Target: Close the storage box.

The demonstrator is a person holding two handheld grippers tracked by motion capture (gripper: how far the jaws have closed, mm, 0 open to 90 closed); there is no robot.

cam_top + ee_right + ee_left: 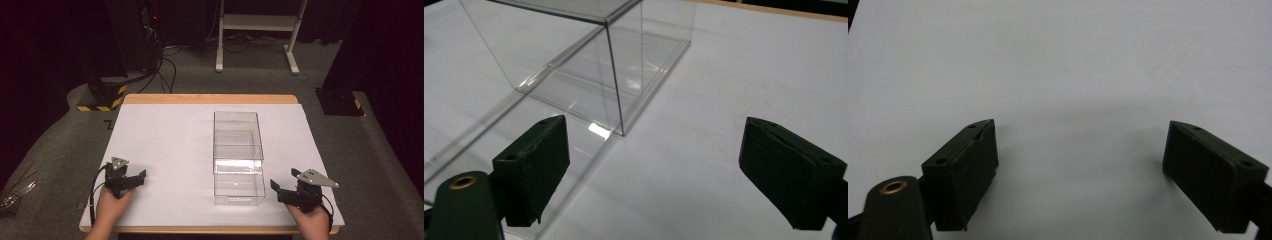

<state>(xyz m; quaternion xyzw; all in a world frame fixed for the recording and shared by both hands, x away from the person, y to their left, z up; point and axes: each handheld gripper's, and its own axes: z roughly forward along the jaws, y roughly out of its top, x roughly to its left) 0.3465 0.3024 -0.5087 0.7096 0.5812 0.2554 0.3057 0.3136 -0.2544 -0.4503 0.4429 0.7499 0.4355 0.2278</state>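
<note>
Your left gripper (pixel 131 178) rests low on the white surface (pixel 165 145), near its front left part, and its fingers (pixel 965 172) are spread wide with nothing between them. In the left gripper view there is just bare white surface between and ahead of the two black pads.

Your right gripper (pixel 284 191) is at the front right of the surface, and its fingers (pixel 536 165) are also spread wide and hold nothing.

The clear plastic box (pixel 238 155) stands in the middle of the surface, a little to the right, with its long side running away from you. It looks like two transparent parts, one upon the other, but how they fit together I cannot tell.

The box lies between your two grippers. It is near the right one, whose fingers point toward its front end, and well apart from the left one. In the right gripper view the near corner of the box (pixel 614 100) stands ahead of the left finger, and a low transparent edge passes just beside that finger. Whether they touch, I cannot tell.
</note>
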